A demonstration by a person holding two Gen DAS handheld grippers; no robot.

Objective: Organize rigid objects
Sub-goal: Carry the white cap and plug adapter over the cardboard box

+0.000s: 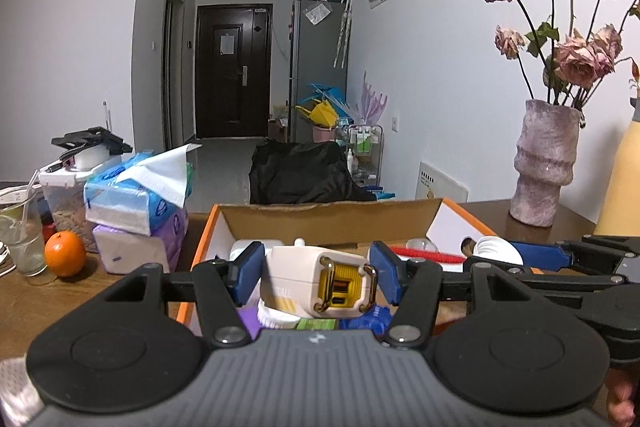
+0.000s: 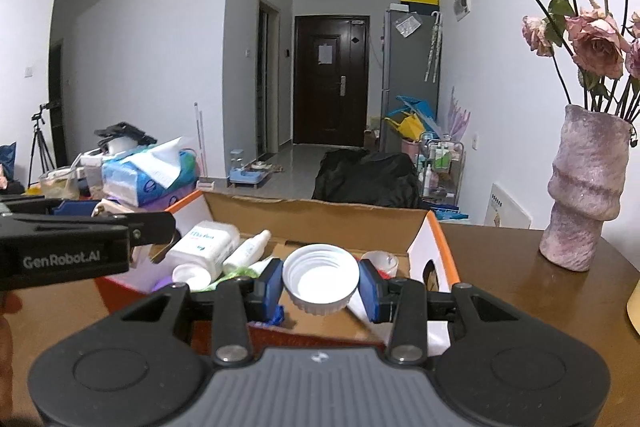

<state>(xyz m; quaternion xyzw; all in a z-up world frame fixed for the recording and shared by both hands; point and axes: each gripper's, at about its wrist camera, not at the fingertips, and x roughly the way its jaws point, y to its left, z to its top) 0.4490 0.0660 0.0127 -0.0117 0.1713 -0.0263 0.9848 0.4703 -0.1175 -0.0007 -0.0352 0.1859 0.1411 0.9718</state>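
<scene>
My left gripper (image 1: 318, 273) is shut on a cream device with a gold-framed yellow window (image 1: 320, 281), held over an open orange-edged cardboard box (image 1: 320, 213). My right gripper (image 2: 322, 281) is shut on a white ribbed screw cap (image 2: 321, 279), held over the same box (image 2: 320, 215). In the right wrist view the box holds a white bottle (image 2: 204, 247), a small spray bottle (image 2: 246, 251) and other small items. The right gripper also shows in the left wrist view (image 1: 560, 259) at the right, with the white cap (image 1: 498, 251). The left gripper's arm shows in the right wrist view (image 2: 80, 247) at the left.
Stacked tissue packs (image 1: 136, 203), an orange (image 1: 65, 253) and a glass with a straw (image 1: 22, 235) stand left of the box on the brown table (image 2: 520, 291). A pink vase with dried roses (image 1: 544, 163) stands at the right, next to a yellow object (image 1: 624, 183).
</scene>
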